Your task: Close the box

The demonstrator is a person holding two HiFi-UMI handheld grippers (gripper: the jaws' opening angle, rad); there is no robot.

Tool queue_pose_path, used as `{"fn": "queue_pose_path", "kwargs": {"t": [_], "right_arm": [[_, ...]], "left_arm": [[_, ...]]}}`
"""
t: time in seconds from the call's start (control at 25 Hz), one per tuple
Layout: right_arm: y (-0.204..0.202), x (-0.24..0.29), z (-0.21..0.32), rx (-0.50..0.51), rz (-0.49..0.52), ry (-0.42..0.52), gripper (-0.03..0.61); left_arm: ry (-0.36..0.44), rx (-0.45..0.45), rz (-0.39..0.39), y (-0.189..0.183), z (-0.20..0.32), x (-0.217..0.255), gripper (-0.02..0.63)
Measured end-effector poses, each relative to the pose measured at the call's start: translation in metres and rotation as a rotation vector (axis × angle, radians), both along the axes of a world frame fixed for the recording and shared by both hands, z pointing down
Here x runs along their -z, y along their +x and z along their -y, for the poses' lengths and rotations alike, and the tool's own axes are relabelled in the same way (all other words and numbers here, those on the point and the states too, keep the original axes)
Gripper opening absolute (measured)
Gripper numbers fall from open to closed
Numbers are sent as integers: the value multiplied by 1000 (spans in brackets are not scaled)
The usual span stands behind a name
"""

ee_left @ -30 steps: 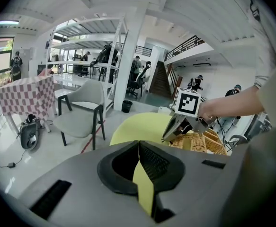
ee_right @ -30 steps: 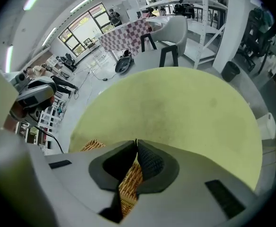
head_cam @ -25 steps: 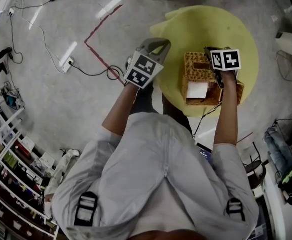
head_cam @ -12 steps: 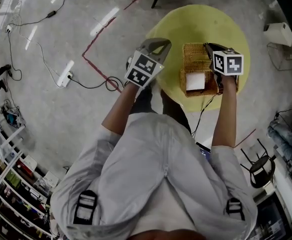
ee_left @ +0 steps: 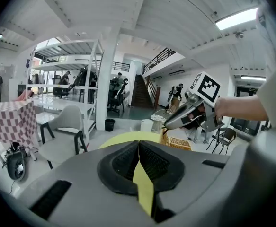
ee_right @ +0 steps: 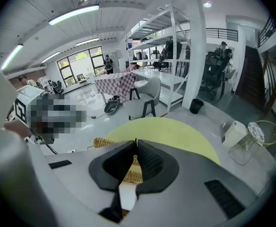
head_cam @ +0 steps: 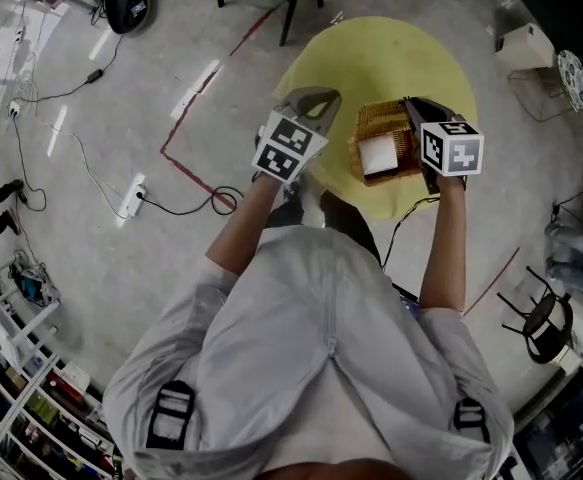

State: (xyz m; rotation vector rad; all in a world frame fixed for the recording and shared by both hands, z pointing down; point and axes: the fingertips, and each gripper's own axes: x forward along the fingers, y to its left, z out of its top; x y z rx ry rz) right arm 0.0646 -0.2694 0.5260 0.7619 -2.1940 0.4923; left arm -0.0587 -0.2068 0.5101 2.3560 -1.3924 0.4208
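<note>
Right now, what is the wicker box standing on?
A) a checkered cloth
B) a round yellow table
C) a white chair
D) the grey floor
B: in the head view the wicker box stands on the round yellow table.

box [head_cam: 383, 118]: woven wicker, rough | table [head_cam: 371, 58]: matt, smooth | floor [head_cam: 121, 88]: glossy

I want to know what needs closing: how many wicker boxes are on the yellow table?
1: the wicker box sits on the yellow table's near side, its lid pinched by the right gripper.
</note>
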Motion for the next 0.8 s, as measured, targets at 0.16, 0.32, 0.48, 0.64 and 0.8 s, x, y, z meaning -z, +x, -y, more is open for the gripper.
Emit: {"fn": "queue_pose_path", "kwargs": {"t": [0.16, 0.32, 0.48, 0.64, 0.8], "right_arm": [[21, 15, -24, -56, 32, 16, 44], [47, 15, -53, -112, 55, 13, 44], [78, -3, -89, -189, 59, -12, 44], [101, -19, -111, -218, 55, -46, 44], [120, -41, -128, -274, 45, -91, 44]], "left_arm": [[14, -54, -1, 18, -4, 9, 32], [30, -112, -4, 38, -6, 12, 32], [28, -180, -9, 64, -13, 3, 32], [14, -210, -12, 88, -17, -2, 32], [-3, -251, -8, 106, -24, -7, 32]]}}
